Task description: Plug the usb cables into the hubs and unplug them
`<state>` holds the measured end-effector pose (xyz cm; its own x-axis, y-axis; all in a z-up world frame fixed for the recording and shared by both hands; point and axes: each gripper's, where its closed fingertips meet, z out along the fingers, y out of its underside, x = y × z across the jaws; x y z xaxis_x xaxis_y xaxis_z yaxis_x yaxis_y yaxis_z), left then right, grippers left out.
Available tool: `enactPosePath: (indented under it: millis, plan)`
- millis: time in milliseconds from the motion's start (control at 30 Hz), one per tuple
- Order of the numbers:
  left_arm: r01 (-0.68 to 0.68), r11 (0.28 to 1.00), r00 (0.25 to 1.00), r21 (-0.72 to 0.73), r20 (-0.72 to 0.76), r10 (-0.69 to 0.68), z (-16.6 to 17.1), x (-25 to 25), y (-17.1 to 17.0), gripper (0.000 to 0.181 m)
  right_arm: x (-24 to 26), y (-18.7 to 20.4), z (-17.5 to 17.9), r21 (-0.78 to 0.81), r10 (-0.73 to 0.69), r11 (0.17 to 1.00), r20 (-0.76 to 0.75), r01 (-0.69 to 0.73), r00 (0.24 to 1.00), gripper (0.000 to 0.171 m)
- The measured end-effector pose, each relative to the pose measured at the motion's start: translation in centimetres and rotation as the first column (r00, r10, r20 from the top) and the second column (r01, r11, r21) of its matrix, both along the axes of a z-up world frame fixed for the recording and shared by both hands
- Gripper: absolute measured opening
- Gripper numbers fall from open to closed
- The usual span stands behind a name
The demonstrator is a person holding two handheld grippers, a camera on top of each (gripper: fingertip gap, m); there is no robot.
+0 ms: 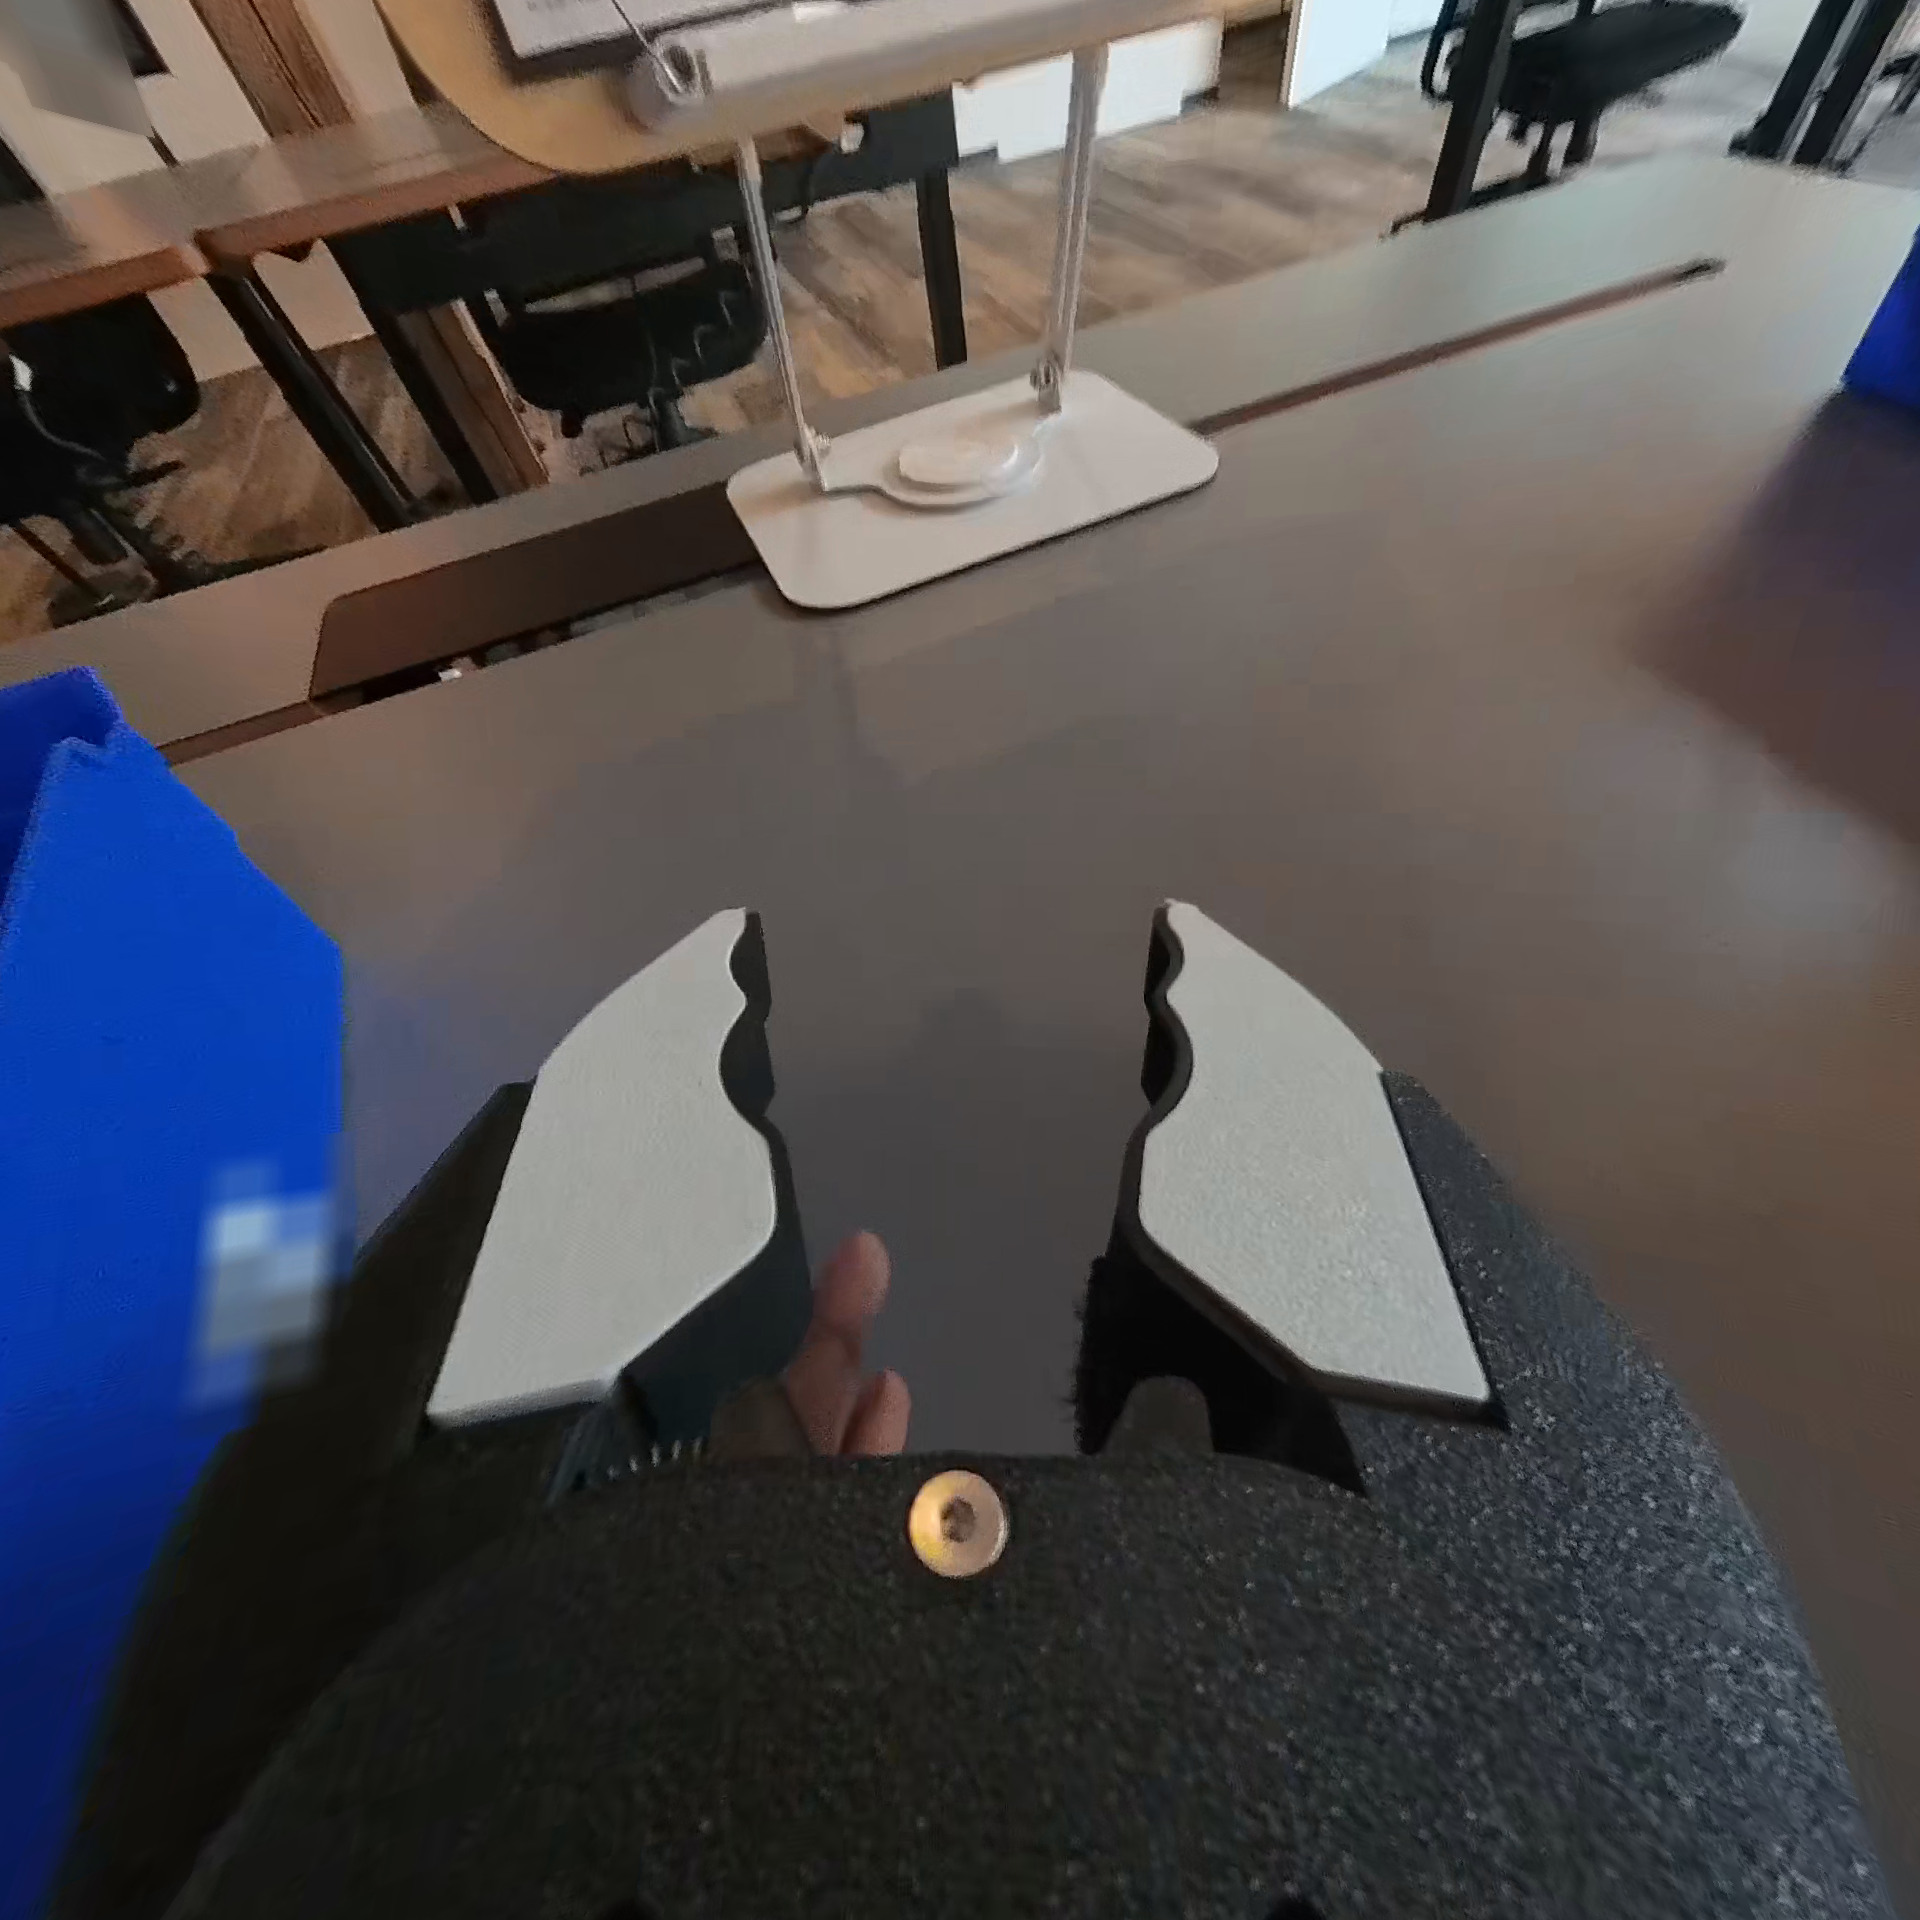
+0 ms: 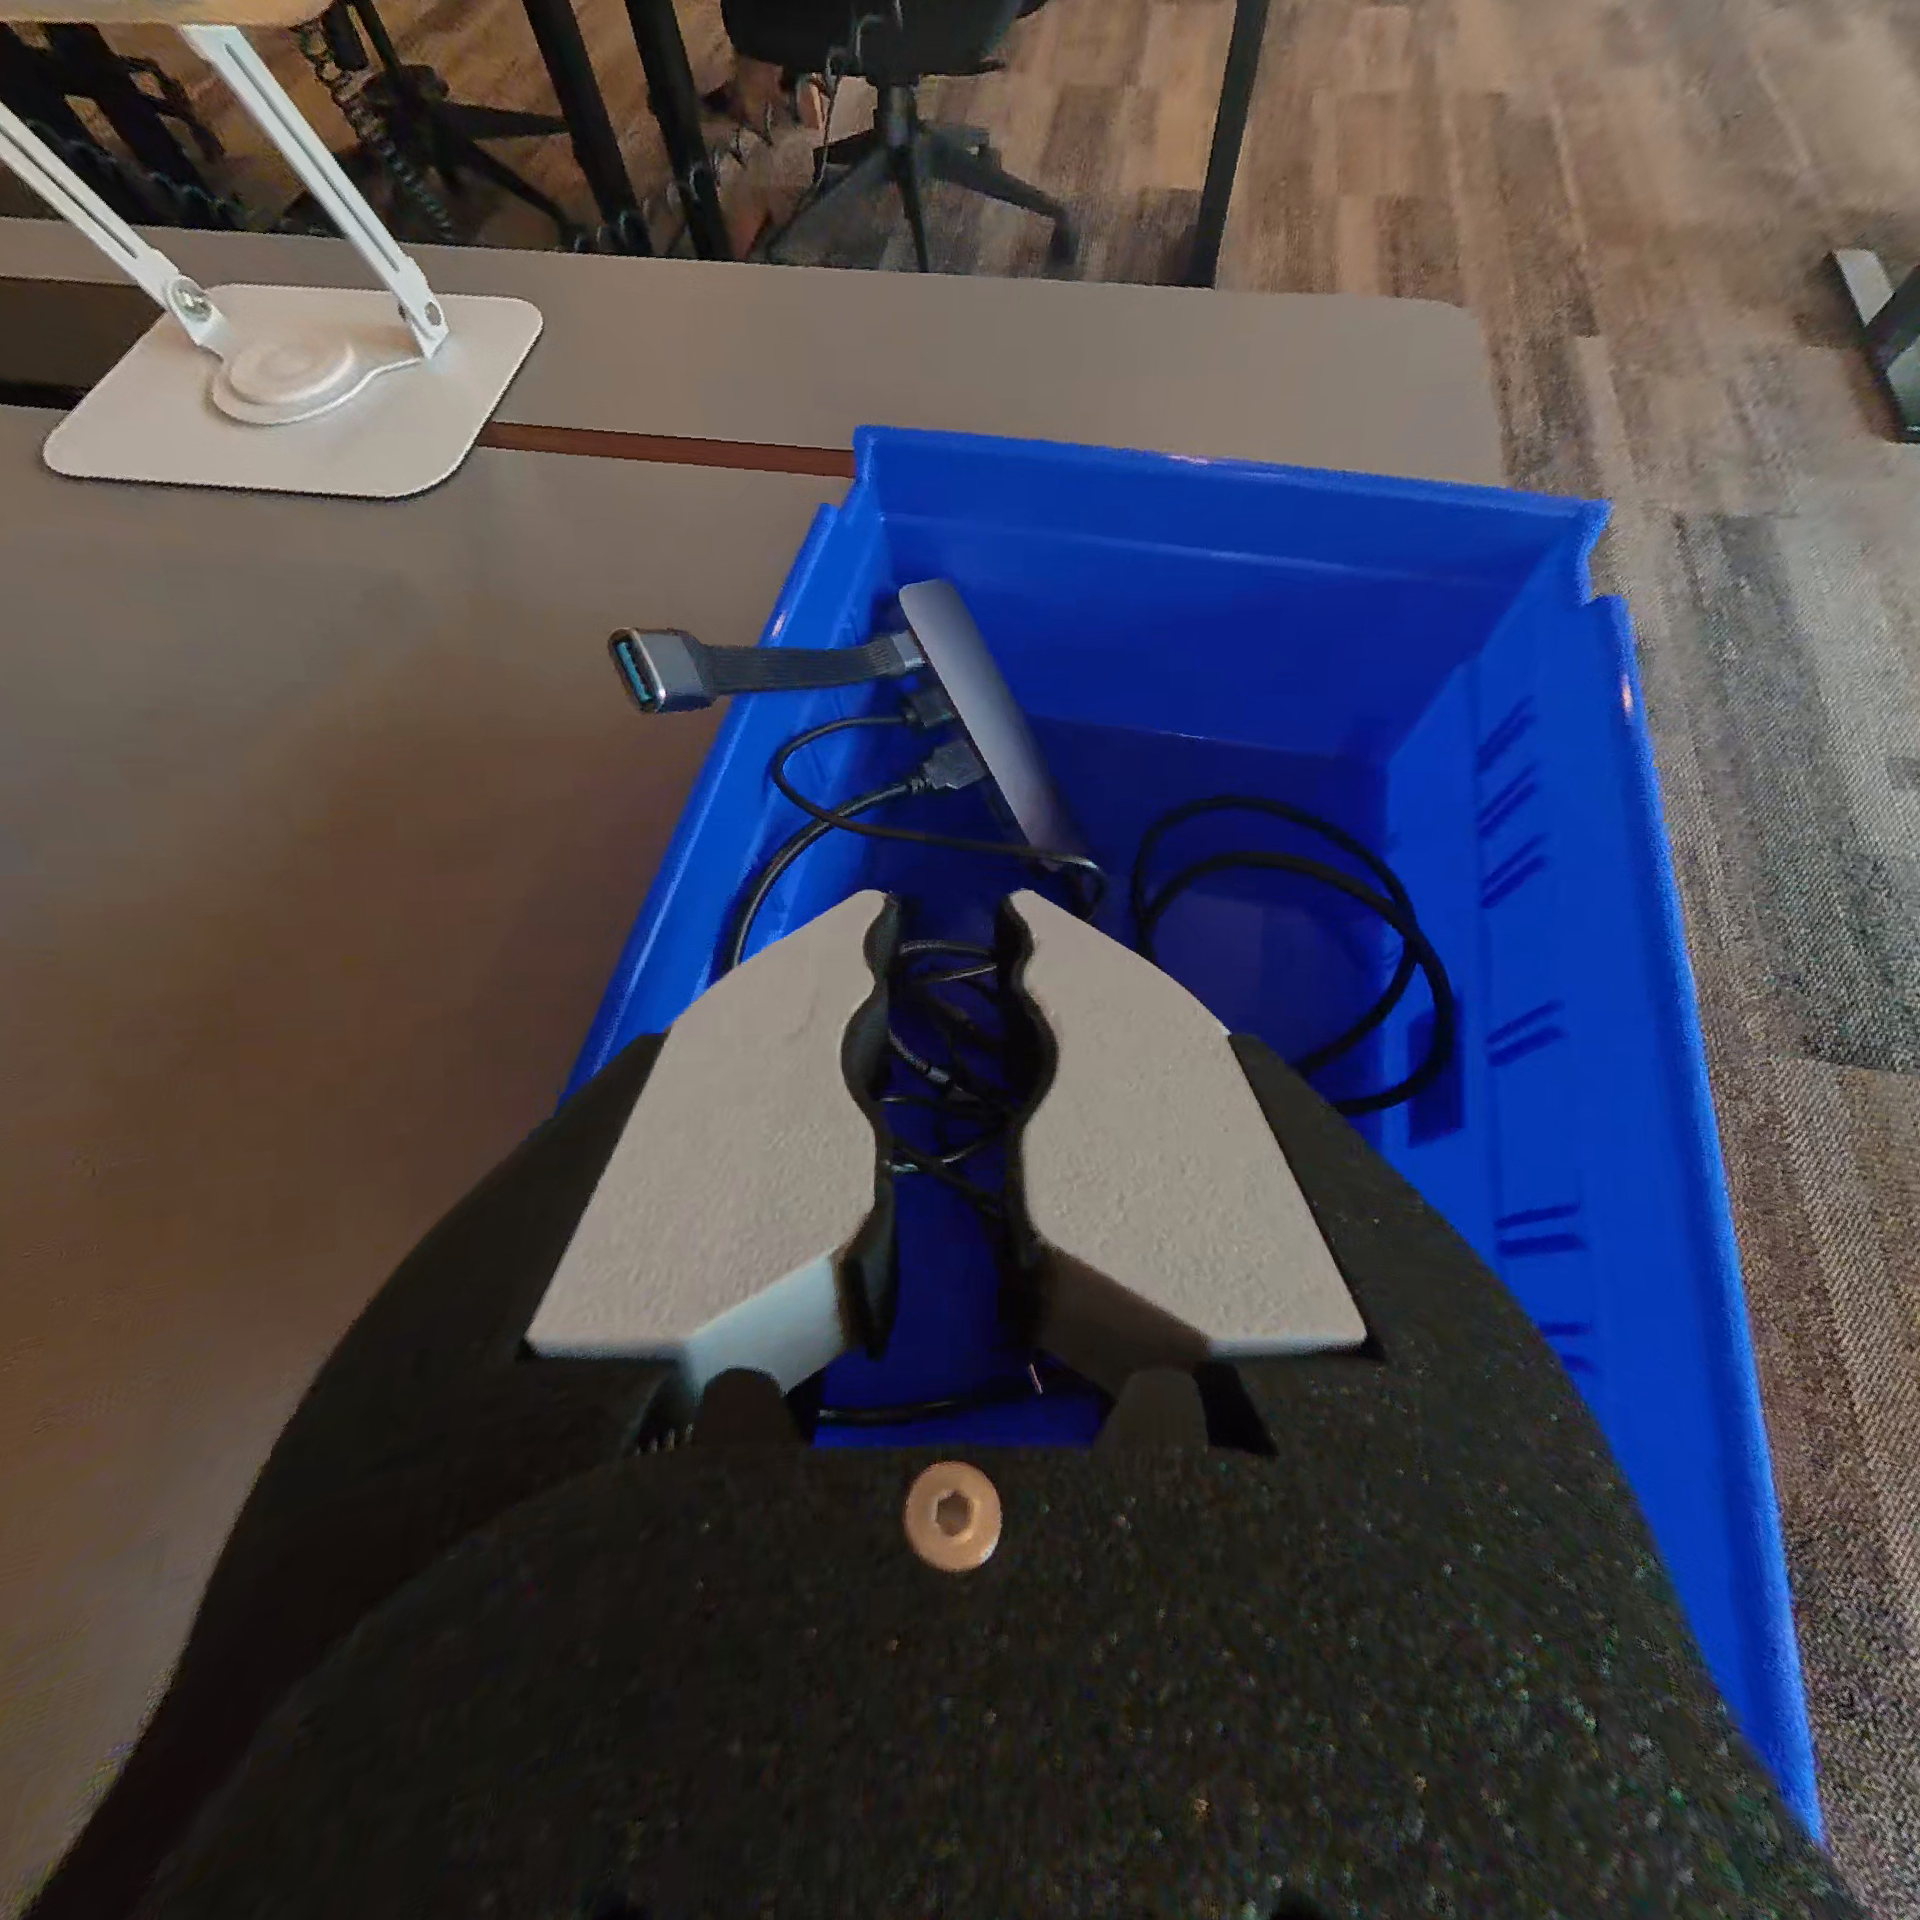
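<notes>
While the right gripper hides tangled cables, its grasp stays unclear.

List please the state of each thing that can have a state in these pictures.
left claw: open, empty, above the table
right claw: nearly shut, over the blue bin
hub: leaning in the bin, two cables plugged in
hub's own plug: hanging outside, unplugged

A bright blue plastic bin holds thin black cables and a slim grey metal hub; the smooth tabletop is grey-brown.
</notes>
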<state>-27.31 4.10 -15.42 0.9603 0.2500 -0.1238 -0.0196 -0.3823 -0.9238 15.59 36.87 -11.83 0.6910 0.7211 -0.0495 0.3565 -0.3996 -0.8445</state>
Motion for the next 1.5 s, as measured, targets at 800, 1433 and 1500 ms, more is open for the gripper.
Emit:
enactPosePath:
  millis: [800,1433,1500]
  plan:
    - [0.107,0.961,0.994,0.254,0.009,-0.113,6.2,1.8,-0.4,0.146,-4.8,-5.9,6.2,0.368,0.095,0.929,-0.128,-0.042,0.987,0.147]
    - [-0.097,0.995,0.902,0.033,-0.42,0.102,9.0,0.5,-4.0,0.062,-3.4,-10.7,6.9,0.373,0.1,0.925,-0.05,-0.074,0.994,0.119]
    - [-0.08,0.996,0.914,0.027,-0.397,0.084,9.3,0.8,-4.4,0.061,-2.9,-11.6,7.3,0.373,0.11,0.924,-0.05,-0.084,0.993,0.119]
